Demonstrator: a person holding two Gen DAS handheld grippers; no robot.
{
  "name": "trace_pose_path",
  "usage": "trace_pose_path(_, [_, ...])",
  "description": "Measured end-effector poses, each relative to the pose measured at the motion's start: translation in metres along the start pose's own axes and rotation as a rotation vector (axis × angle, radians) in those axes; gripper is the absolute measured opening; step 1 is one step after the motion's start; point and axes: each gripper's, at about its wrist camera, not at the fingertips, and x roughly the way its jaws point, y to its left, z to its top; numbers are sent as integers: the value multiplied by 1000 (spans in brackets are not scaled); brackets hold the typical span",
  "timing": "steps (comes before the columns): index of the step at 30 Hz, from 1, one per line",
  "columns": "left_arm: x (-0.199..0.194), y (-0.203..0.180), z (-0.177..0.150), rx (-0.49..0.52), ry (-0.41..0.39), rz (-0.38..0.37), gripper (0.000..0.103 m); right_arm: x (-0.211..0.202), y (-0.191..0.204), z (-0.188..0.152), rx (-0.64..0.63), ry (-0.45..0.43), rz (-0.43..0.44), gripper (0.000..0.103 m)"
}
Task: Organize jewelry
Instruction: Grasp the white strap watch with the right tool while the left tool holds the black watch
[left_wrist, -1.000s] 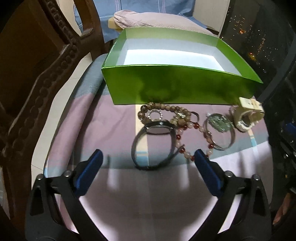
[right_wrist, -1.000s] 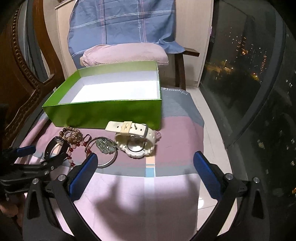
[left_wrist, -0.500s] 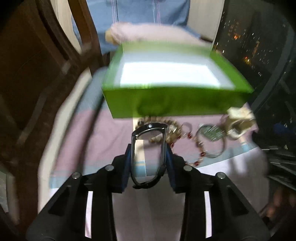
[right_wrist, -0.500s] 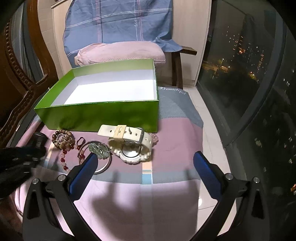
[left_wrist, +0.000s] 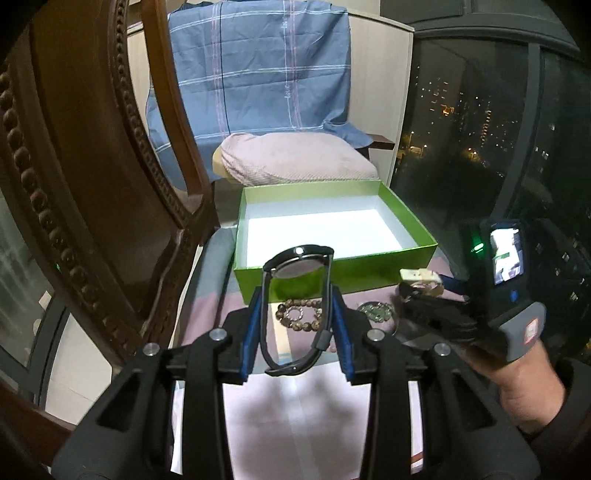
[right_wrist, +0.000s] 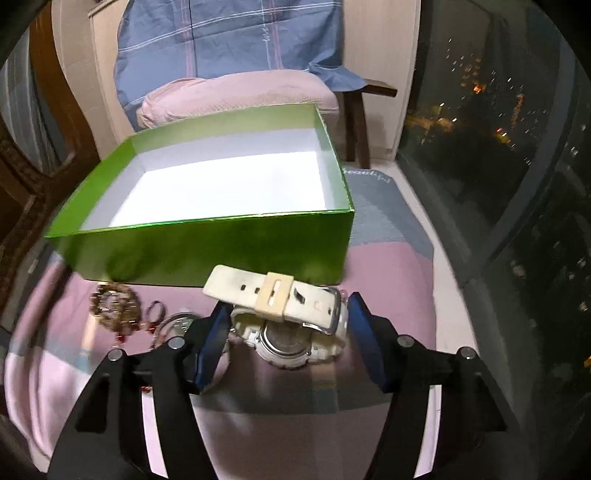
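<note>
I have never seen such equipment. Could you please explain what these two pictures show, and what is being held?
A person holds a two-finger gripper in each hand; a camera on each looks along its fingers. In the left view, the left gripper is shut on a black slim wristband watch, raised before the open green cardboard box. In the right view, the right gripper has just been closing around a white plastic wristwatch; its pads seem not yet pressing. A brown bead bracelet lies on the pink cloth.

The left gripper (left_wrist: 297, 334) clamps a black watch (left_wrist: 295, 310); the right gripper (right_wrist: 286, 339) has just been closing around a white watch (right_wrist: 291, 325).
</note>
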Motion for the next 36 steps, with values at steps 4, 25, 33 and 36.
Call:
trace_pose_path(4, [-11, 9, -3, -15, 9, 13, 35, -40, -1, 0, 9, -67, 47, 62])
trace_pose_path(25, [-25, 8, 10, -62, -27, -9, 36, -142, -1, -8, -21, -236, 257, 62])
trace_pose_path(33, [-21, -1, 20, -22, -36, -2, 35, -144, -4, -1, -19, -247, 275, 62])
trace_pose_path(36, [-14, -2, 20, -16, -23, -17, 35, -145, -7, -2, -26, -243, 271, 62])
